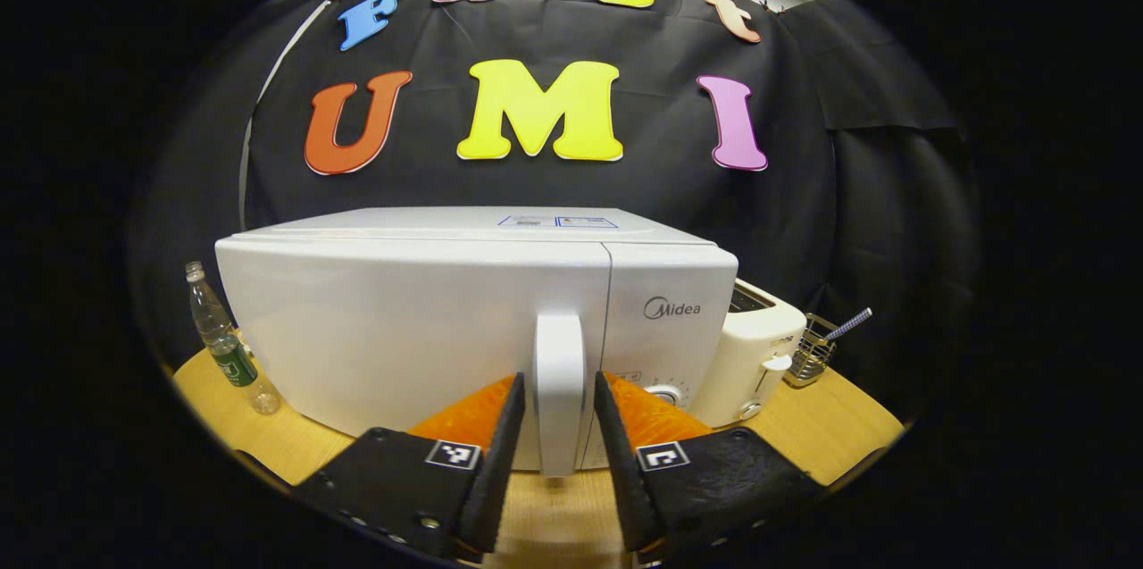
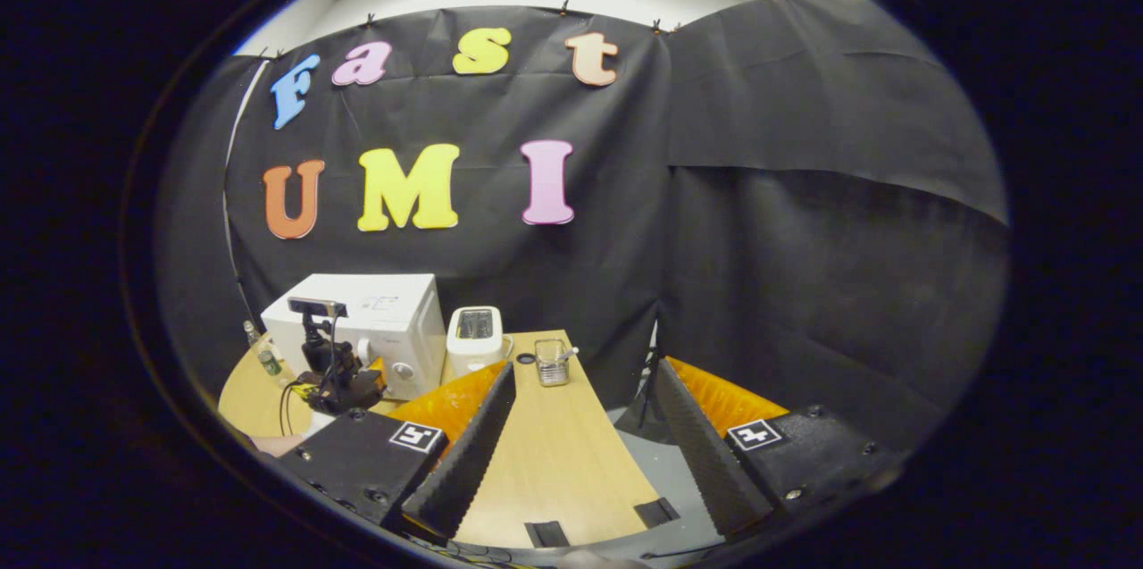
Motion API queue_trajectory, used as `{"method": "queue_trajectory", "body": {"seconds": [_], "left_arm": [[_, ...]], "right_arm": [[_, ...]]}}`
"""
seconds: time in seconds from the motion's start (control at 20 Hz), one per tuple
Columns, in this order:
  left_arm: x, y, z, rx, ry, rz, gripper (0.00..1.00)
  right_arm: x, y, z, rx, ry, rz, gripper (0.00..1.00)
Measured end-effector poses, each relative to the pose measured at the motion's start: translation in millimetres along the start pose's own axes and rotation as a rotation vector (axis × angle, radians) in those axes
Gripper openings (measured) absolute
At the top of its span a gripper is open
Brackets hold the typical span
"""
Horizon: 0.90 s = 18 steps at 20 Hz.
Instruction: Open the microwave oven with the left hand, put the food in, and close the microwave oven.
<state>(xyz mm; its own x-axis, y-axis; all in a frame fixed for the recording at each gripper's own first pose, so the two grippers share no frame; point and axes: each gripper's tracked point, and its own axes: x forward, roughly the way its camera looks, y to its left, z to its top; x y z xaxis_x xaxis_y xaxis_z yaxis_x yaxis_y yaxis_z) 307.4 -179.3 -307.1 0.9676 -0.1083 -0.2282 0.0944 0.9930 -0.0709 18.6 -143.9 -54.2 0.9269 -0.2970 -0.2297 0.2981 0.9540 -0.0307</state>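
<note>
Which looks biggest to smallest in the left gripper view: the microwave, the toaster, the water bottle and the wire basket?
1. Microwave, by far the largest.
2. Toaster.
3. Water bottle, slim but tall.
4. Wire basket, smallest.

Toaster and bottle look close in height; the toaster's bulk puts it ahead. The lens bends the edges, so that pair is unsure.

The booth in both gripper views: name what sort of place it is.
Likely a mock kitchen counter in a recording booth: a white microwave oven, a toaster and a wire utensil basket share a wooden table against draped black cloth.

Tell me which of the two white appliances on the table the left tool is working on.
The microwave oven: the left tool straddles its door handle. The smaller toaster stands beside it, untouched.
</note>
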Motion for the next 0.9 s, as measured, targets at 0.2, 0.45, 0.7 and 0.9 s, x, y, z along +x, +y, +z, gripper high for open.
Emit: {"method": "queue_trajectory", "body": {"seconds": [0.2, 0.45, 0.7, 0.9], "left_arm": [[0, 3, -2, 0.043, 0.004, 0.054, 0.21], [-3, 2, -6, 0.039, 0.011, 0.037, 0.14], [-27, 4, -13, 0.016, 0.063, 0.011, 0.14], [-82, 19, -24, 0.090, 0.059, -0.013, 0.14]], "right_arm": [[3, -1, 2, -0.021, -0.009, 0.004, 1.00], [4, -6, 1, -0.027, -0.006, 0.013, 1.00], [6, 0, 4, -0.008, -0.008, 0.046, 0.91], [10, 20, 7, 0.006, -0.012, 0.106, 1.00]]}}
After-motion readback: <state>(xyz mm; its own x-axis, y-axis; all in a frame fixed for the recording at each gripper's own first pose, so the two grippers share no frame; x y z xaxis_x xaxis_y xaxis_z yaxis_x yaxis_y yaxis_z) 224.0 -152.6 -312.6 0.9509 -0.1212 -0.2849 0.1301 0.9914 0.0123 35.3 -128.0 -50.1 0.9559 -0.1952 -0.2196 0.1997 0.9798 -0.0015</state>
